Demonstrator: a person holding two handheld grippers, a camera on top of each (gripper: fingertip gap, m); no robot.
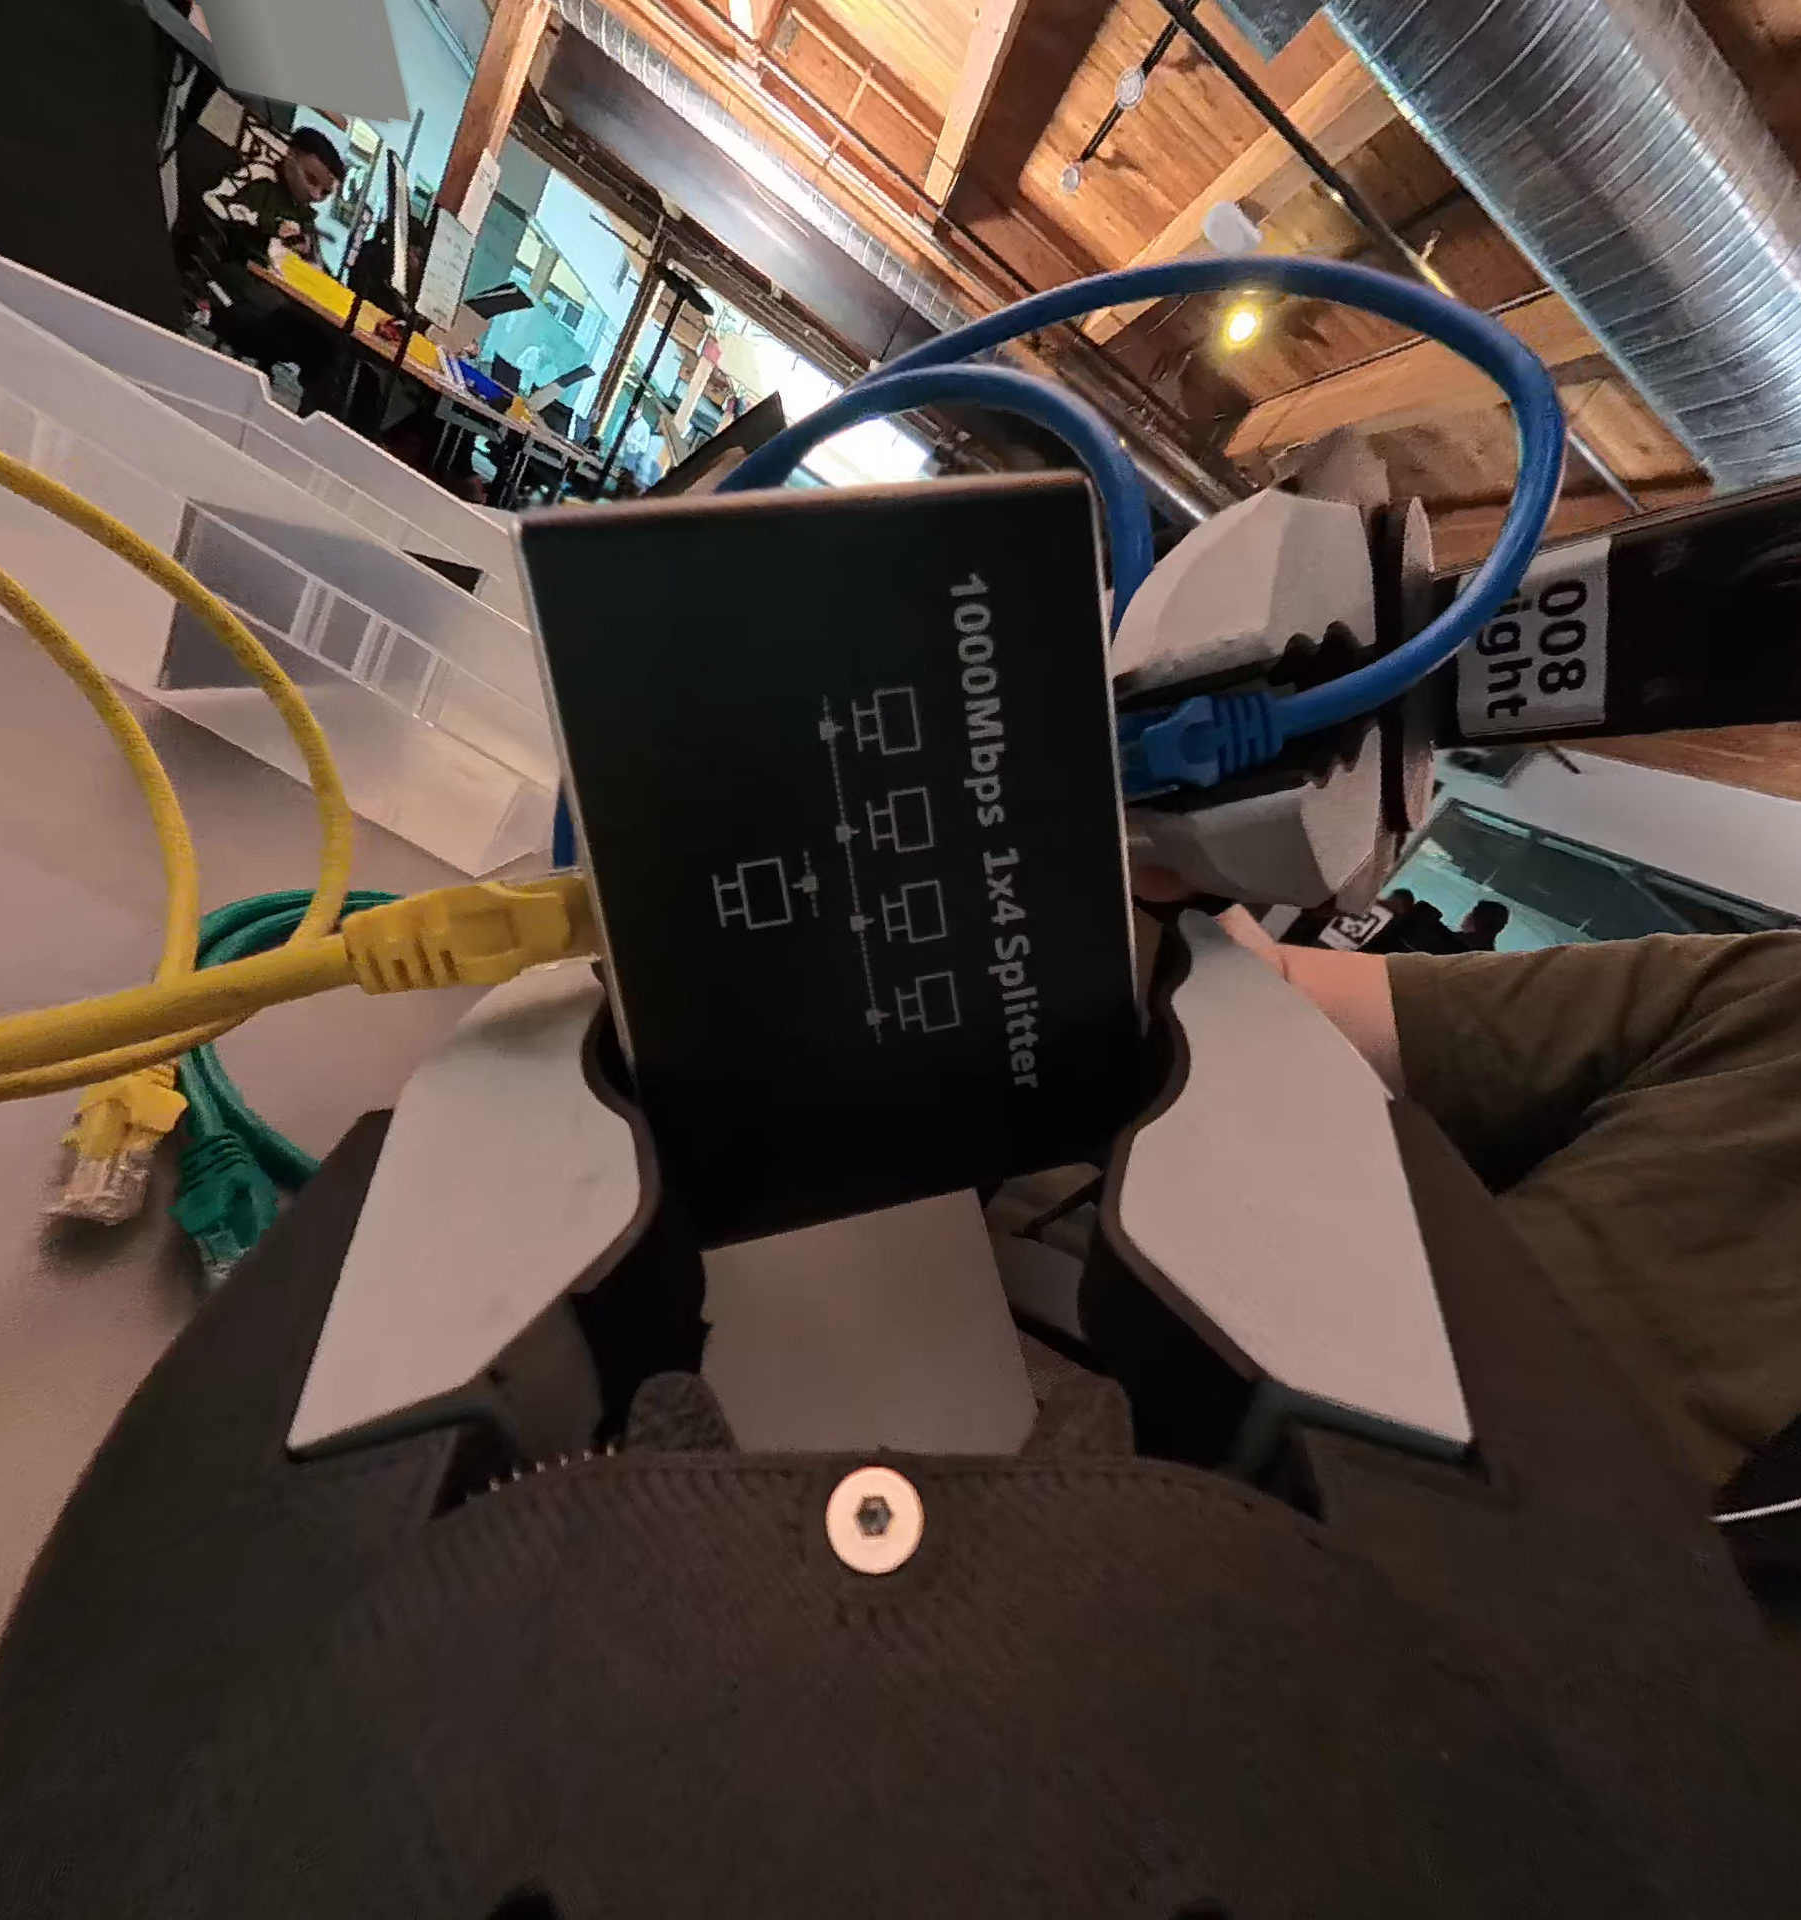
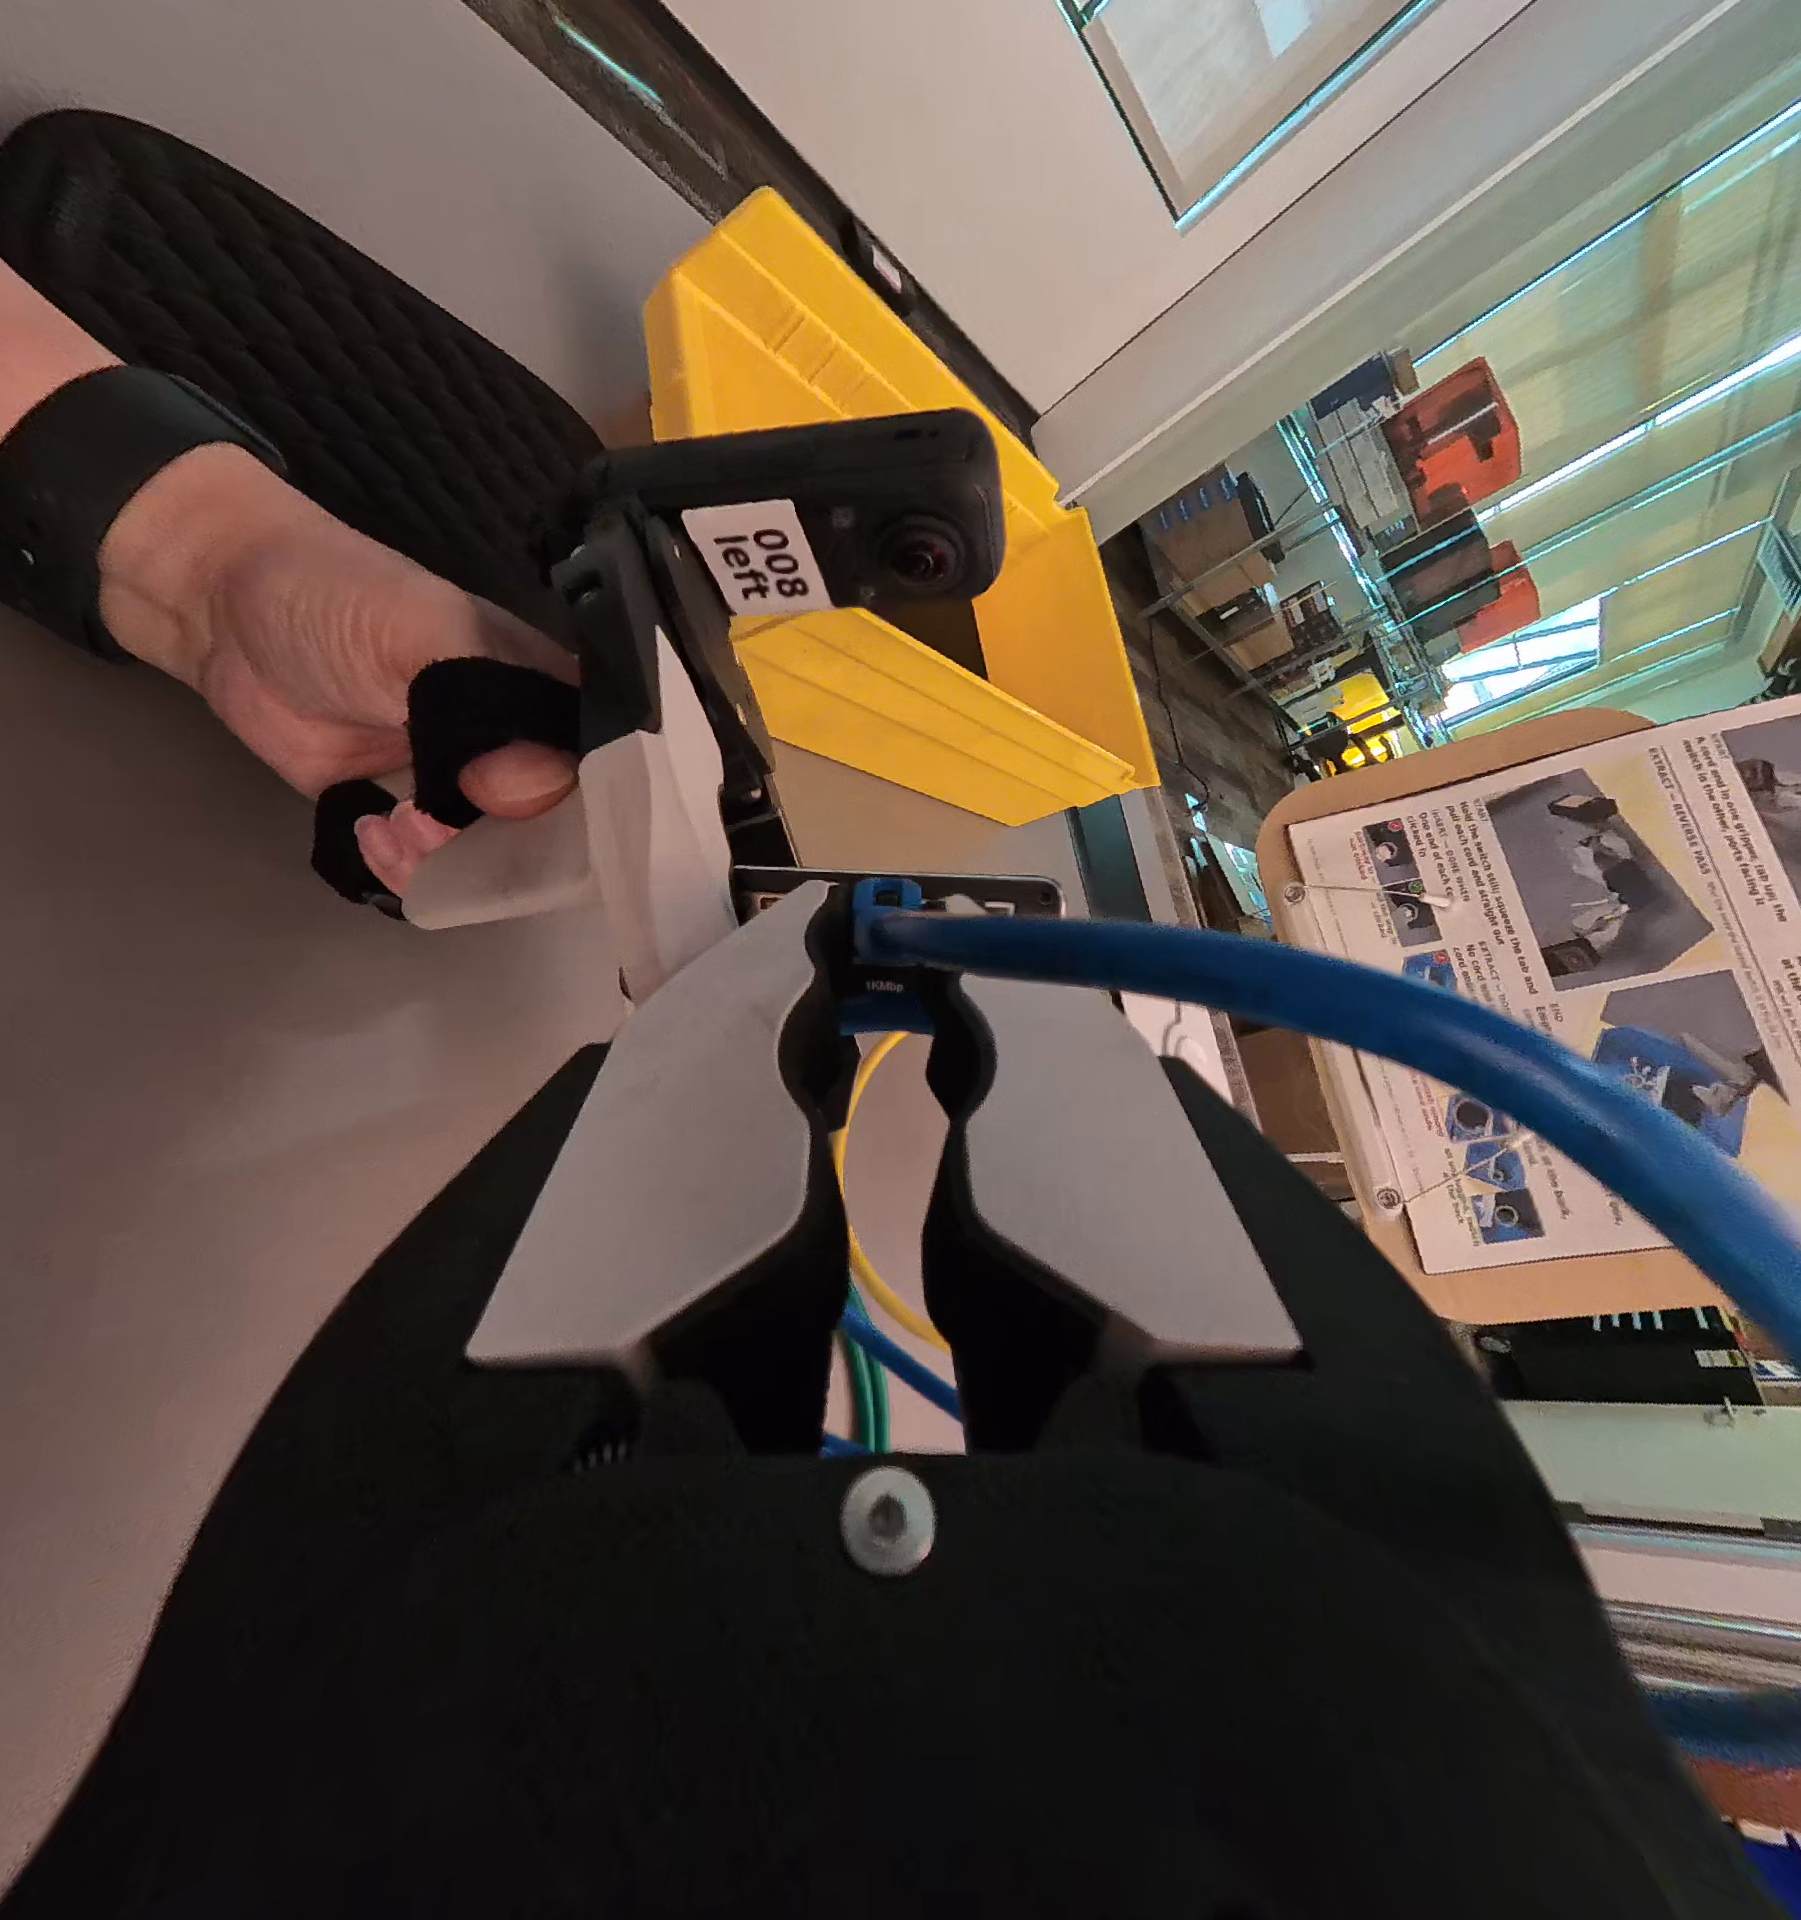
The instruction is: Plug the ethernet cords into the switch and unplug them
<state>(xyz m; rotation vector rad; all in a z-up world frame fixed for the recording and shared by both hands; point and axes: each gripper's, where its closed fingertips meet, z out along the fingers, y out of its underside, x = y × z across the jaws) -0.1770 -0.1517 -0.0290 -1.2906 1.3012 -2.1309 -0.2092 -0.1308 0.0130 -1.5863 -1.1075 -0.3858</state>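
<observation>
The left gripper [image 1: 880,1049] clamps the small black switch [image 1: 834,831], lifted off the table. At its far side the right gripper [image 2: 873,1023] pinches the blue cord's plug [image 2: 880,935]. It looks rigid; the cable is springy, so grip the plug.

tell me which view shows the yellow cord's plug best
The left wrist view: the yellow plug sits in the switch's side, unobstructed. The right wrist view shows only a yellow cord loop behind the claw fingers.

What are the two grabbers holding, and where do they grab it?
The left gripper pinches the black switch by its near end. The right gripper pinches the blue cord by its plug, right at the switch.
</observation>
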